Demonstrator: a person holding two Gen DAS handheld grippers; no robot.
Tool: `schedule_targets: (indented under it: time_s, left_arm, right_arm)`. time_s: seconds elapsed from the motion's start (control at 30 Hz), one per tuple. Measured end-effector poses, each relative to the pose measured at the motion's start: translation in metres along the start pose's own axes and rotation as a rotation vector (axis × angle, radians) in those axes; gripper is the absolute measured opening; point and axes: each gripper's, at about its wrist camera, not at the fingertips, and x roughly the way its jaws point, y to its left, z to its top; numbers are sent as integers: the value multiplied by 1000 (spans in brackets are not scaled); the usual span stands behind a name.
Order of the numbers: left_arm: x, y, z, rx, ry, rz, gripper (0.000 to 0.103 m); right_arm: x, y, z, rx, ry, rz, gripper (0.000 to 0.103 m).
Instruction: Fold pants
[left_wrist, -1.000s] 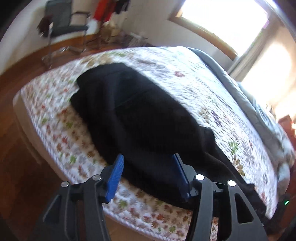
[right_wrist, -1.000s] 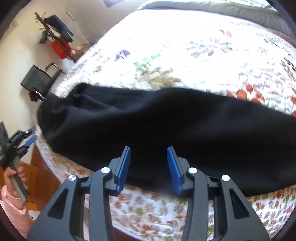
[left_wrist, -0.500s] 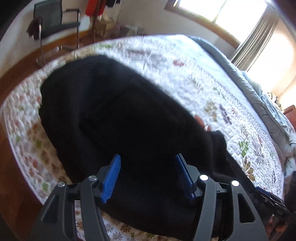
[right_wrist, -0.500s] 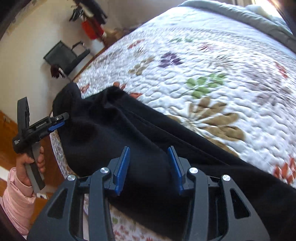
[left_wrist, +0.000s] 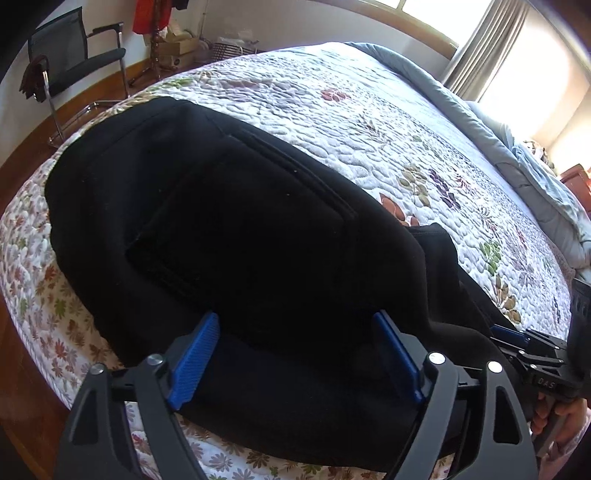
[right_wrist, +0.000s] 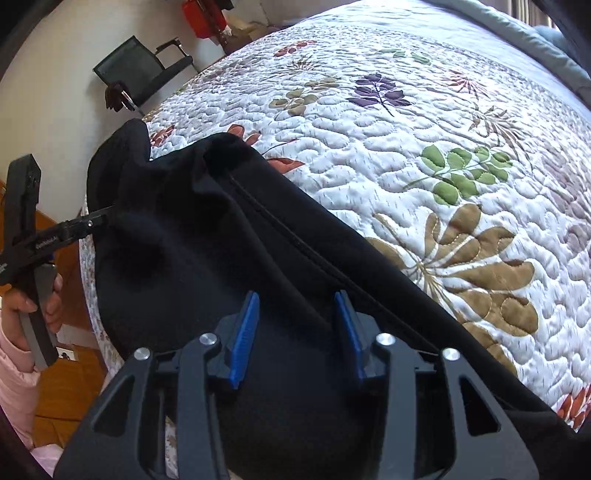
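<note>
Evidently the black pants (left_wrist: 240, 236) lie flat on the quilted floral bedspread (left_wrist: 406, 147), along the near edge of the bed and partly draped toward its corner, with a stitched seam (right_wrist: 295, 240) running lengthwise down the cloth. They look already doubled leg over leg, though the dark fabric hides most detail, so this is only a judgement.

The left hand-held gripper (left_wrist: 291, 358) hovers low over the wide end of the garment with its blue pads (left_wrist: 194, 362) spread apart and nothing between them. The right hand-held gripper (right_wrist: 297, 332) is likewise spread, its pads straddling the seam ridge just above the cloth; whether the tips touch the fabric cannot be told. In the right wrist view the other tool appears at the far left, its tip at the edge of the garment near the bed corner.

As for handling, the cloth seems a thick, soft knit, perhaps fleece: limp, fairly light, not slippery and in no way fragile. It will sag and slump from any single pinch, and layers may separate when lifted. The sounder holds are probably the firm edges: the end hem near the corner for one tool, and the seam or folded edge for the other, taking all layers at once. Lifting both holds level and carrying one end over the other should keep the fold square; the overhang at the bed's edge could let the pants slide toward the wooden floor (left_wrist: 22, 369).
</note>
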Motion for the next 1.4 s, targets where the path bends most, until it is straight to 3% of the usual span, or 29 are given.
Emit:
schedule_targets:
  time_s: [0.17, 0.4, 0.53, 0.67, 0.83, 1.07, 1.2, 1.4]
  left_arm:
    - [1, 1, 2, -9, 11, -6, 89]
    - [5, -8, 1, 38, 20, 34, 92]
    - [6, -10, 1, 34, 23, 41, 92]
    - [6, -12, 1, 48, 26, 55, 93]
    - [2, -16, 0, 49, 27, 62, 93]
    - [-5, -34, -4, 82, 29, 13, 93]
    - [-8, -56, -6, 126, 27, -19, 93]
    - [-8, -93, 1, 231, 23, -70, 93]
  right_arm:
    - [1, 8, -1, -46, -25, -12, 3]
    - [-17, -9, 23, 57, -160, -16, 3]
    - [9, -17, 29, 67, -78, -38, 5]
    - [8, -32, 25, 160, -116, 19, 10]
    - [-20, -33, 12, 141, -166, -22, 17]
    - [-75, -56, -35, 182, -234, -98, 17]
    - [-111, -87, -76, 298, -297, -135, 17]
    - [-153, -138, -143, 467, -342, -268, 21]
